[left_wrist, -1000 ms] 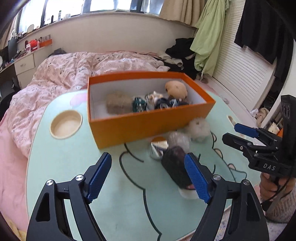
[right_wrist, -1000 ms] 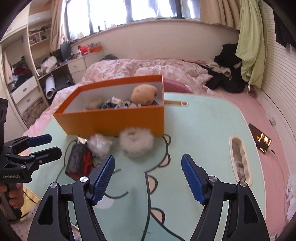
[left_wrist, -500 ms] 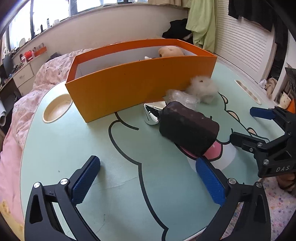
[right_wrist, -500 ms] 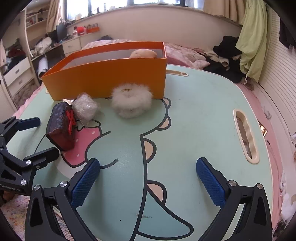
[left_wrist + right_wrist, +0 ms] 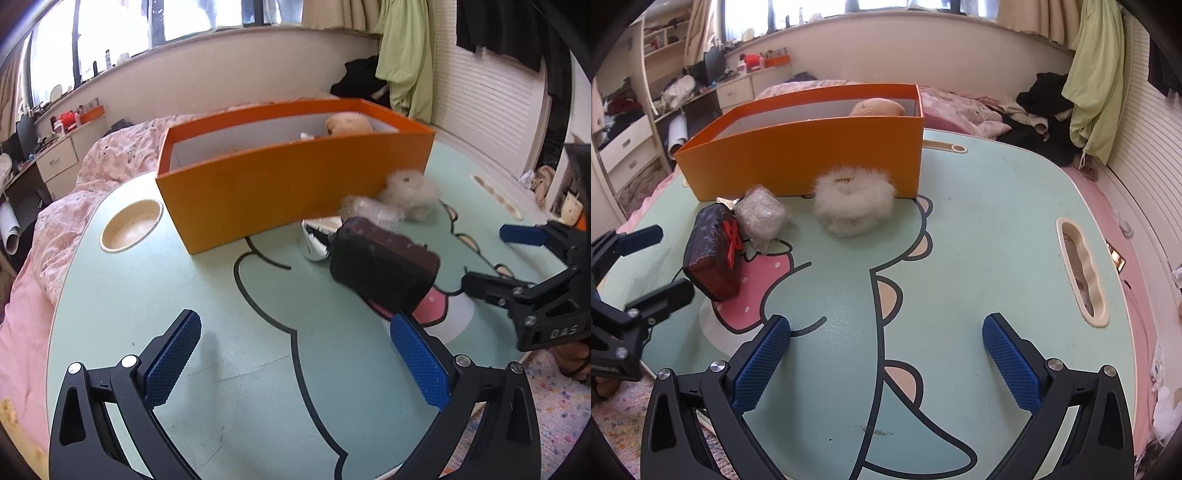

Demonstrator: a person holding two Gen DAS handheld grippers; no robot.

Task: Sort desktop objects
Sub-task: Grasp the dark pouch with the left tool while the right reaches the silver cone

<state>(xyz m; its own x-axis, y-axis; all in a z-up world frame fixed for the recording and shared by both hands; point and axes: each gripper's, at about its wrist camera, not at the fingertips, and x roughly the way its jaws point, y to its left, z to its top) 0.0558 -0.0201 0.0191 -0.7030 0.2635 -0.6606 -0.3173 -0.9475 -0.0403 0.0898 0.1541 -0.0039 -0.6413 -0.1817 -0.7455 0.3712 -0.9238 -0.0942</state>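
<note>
- My left gripper [image 5: 295,354] hangs over the mint cartoon table [image 5: 147,302], jaws spread wide with nothing between them.
- My right gripper [image 5: 886,354] is just as wide and empty.
- A dark gift-wrapped box [image 5: 714,254] with a red bow lies near my left fingertips; touching it is a clear-wrapped bundle [image 5: 761,218].
- A white fur scrunchie [image 5: 854,201] rests against the orange box [image 5: 812,155], which holds a tan plush [image 5: 877,107].

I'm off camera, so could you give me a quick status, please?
Left gripper and right gripper open, empty. Dark pouch, wrapped bundle, fluffy ring outside orange box. Nothing blocking.
</note>
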